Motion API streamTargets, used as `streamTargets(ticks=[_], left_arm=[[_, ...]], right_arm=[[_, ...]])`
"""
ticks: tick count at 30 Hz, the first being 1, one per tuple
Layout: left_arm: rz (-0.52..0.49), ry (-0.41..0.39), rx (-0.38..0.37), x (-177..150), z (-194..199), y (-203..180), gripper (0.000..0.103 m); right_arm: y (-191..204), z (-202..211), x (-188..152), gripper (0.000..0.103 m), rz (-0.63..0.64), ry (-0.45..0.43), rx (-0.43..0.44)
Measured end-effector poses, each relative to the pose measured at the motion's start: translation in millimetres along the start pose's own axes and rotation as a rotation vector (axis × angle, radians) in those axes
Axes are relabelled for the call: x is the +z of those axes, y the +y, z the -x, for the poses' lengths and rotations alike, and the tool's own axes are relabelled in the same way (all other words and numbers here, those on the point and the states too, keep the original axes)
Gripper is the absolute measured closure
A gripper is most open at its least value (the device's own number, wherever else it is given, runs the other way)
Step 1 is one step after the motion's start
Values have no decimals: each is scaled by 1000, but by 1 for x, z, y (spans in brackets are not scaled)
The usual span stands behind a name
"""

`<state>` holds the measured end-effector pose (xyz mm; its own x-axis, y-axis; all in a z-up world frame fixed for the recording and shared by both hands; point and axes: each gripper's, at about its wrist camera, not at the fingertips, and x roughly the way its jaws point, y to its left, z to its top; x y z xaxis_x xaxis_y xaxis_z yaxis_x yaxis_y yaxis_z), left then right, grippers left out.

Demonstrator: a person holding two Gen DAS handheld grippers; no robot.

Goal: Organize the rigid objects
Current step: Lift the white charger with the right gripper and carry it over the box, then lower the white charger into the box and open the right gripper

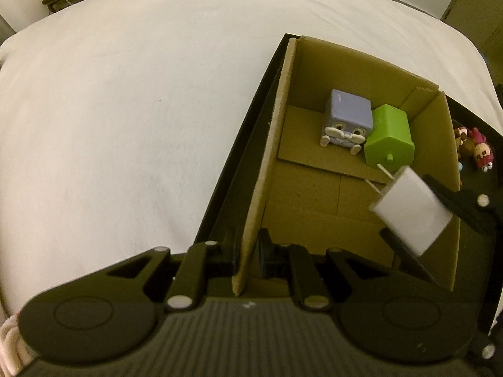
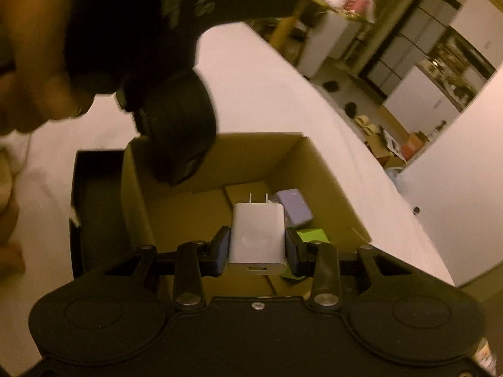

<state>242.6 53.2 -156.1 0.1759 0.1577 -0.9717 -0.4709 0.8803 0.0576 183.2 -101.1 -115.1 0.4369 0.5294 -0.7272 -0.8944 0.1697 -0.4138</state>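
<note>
My right gripper (image 2: 257, 246) is shut on a white wall charger (image 2: 257, 238), prongs pointing away, held above the open cardboard box (image 2: 138, 194). In the left wrist view the charger (image 1: 411, 210) hangs over the box's right side between the right gripper's fingers (image 1: 452, 201). A purple cube toy with a face (image 1: 347, 119) and a green block (image 1: 391, 139) lie on the box floor at the far end. My left gripper (image 1: 248, 260) is shut on the box's left cardboard wall (image 1: 276, 144).
The box sits inside a black tray (image 1: 239, 169) on a white bedsheet (image 1: 125, 110). Small doll figures (image 1: 474, 149) lie in the tray right of the box. The person's arm (image 2: 47, 62) reaches over the box.
</note>
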Motion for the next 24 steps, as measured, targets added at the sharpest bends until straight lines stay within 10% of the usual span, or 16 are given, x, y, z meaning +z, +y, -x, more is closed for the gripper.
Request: streamTargets(ticks=[10, 24], left_arm=[[1, -4, -17, -1, 1, 1, 91], [13, 2, -34, 0, 0, 3, 91]], right_arm=[[-5, -12, 8, 66, 19, 30, 89], [-44, -43, 14, 66, -362, 165, 243]])
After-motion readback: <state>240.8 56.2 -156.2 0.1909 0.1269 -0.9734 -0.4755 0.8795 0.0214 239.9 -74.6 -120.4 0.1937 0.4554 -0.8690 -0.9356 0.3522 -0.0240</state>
